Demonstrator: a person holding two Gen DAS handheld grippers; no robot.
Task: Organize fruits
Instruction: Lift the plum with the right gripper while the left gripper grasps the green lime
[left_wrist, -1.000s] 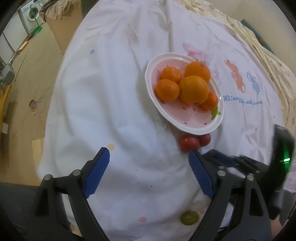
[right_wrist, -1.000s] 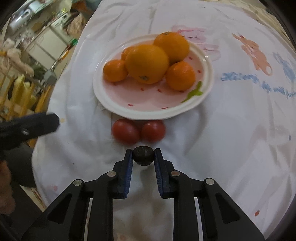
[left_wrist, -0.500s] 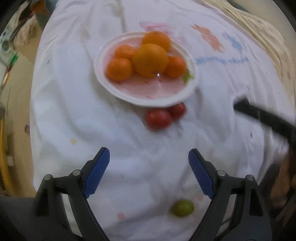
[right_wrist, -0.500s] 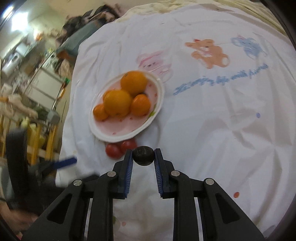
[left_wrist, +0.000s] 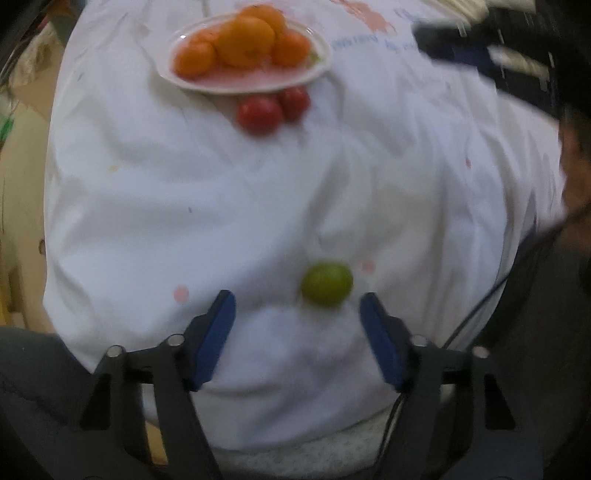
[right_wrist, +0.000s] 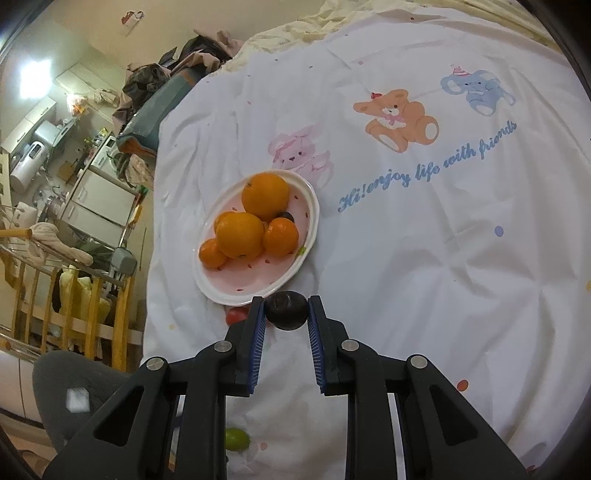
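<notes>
Overhead, the left gripper (left_wrist: 295, 317) points down at a white bedsheet (left_wrist: 221, 206), its blue pads (left_wrist: 218, 332) apart and closing. A small green fruit (left_wrist: 326, 283), round and blurred, lies on the sheet just ahead of the fingertips, nearer the right-hand pad but touching neither. Nothing sits between the pads themselves. Well beyond that fruit, two red tomatoes (left_wrist: 271, 109) lie side by side against the near rim of a pink oval plate (left_wrist: 240, 83) that carries a heap of oranges (left_wrist: 242, 42). A dark, blurred shape at the upper right of this view is too smeared to identify.

The right gripper (right_wrist: 286, 314) is clamped on a small dark round fruit (right_wrist: 286, 309), almost black, pinched between its blue ribbed pads (right_wrist: 257, 325) at the very tips. Just ahead of those tips and slightly left lies the plate (right_wrist: 312, 225), with two large oranges (right_wrist: 251, 214) and smaller ones stacked on it; a dark fruit (right_wrist: 285, 215) peeks out behind them. One tomato (right_wrist: 236, 316) shows just left of the left-hand finger, below the plate's rim. The green fruit (right_wrist: 236, 438) appears low in this view, behind the fingertips, between the finger arms. Ahead and to the right, the sheet (right_wrist: 424, 258) shows a cartoon bear (right_wrist: 397, 120), an elephant (right_wrist: 476, 90), a pink rabbit (right_wrist: 301, 155) and blue script.
</notes>
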